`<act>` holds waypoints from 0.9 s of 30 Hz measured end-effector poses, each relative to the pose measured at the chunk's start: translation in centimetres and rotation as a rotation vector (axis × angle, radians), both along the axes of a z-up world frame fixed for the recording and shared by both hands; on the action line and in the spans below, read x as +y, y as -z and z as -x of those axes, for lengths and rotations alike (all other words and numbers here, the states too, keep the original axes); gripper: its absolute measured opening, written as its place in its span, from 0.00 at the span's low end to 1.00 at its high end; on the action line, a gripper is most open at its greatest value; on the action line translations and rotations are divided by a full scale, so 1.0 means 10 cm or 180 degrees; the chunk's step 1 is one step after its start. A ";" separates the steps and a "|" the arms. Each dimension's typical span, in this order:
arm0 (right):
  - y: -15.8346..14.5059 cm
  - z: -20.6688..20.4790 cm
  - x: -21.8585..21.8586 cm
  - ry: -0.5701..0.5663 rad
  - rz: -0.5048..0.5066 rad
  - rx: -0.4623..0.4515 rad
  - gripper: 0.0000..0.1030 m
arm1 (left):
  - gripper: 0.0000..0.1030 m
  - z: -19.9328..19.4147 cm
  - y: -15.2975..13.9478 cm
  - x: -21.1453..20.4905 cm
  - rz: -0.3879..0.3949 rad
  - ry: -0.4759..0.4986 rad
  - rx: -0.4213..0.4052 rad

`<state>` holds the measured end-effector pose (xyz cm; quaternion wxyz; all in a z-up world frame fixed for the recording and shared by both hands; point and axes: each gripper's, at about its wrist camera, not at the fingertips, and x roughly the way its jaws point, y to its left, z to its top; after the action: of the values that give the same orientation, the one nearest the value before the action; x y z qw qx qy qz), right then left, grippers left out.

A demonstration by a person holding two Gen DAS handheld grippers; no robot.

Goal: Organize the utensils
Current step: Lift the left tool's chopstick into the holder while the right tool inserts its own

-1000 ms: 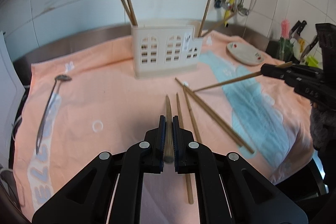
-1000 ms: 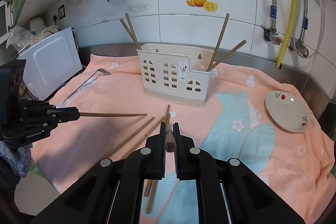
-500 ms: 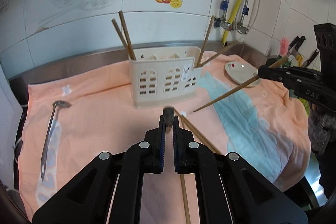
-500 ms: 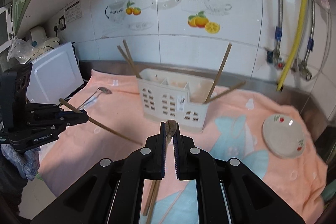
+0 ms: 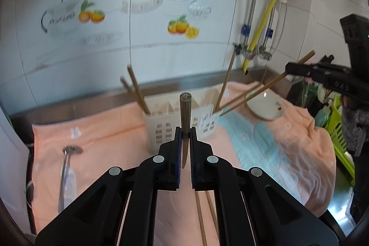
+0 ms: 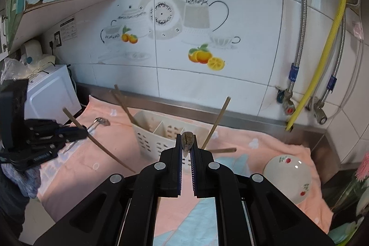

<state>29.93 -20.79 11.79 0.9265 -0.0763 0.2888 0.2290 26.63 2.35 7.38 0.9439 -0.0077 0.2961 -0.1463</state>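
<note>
Chopstick (image 5: 185,112), plain brown wood (blunt-ended), clamped in left gripper (image 5: 185,137).

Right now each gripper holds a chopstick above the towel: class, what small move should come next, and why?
Probably carry both forward and tip them over the white holder. The left gripper and right gripper are each shut on a chopstick held clear of the towel, and the holder's compartments already hold other chopsticks.

Wooden chopsticks (image 5: 185,117) held aloft near white slotted caddy (image 5: 161,130).
</note>
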 end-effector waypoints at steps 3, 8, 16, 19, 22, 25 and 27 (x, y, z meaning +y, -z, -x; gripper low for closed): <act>-0.05 -0.06 -0.01 0.0028 0.0006 -0.0014 0.06 | 0.05 -0.02 -0.20 0.00 -0.0009 -0.0005 -0.0115; -0.08 -0.17 0.02 0.0040 0.0004 -0.0030 0.06 | 0.05 -0.11 -0.56 -0.01 -0.0004 -0.0030 -0.0314; 0.00 -0.40 0.09 0.0088 0.0033 0.0059 0.06 | 0.05 -0.41 -0.82 0.02 -0.0001 -0.0217 -0.0476; 0.06 -0.46 0.11 0.0085 0.0034 0.0121 0.06 | 0.05 -0.58 -0.76 0.06 0.0017 -0.0318 -0.0432; 0.13 -0.53 0.13 0.0089 0.0067 0.0171 0.06 | 0.05 -0.74 -0.63 0.11 0.0071 -0.0407 -0.0352; 0.19 -0.58 0.14 0.0099 0.0097 0.0210 0.06 | 0.05 -0.85 -0.48 0.15 0.0122 -0.0447 -0.0234; 0.23 -0.62 0.14 0.0106 0.0098 0.0245 0.06 | 0.05 -0.90 -0.40 0.16 0.0144 -0.0455 -0.0182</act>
<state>36.11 -19.42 9.46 0.9171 -0.0768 0.3290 0.2118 35.58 3.94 11.36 0.9596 -0.0459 0.2643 -0.0853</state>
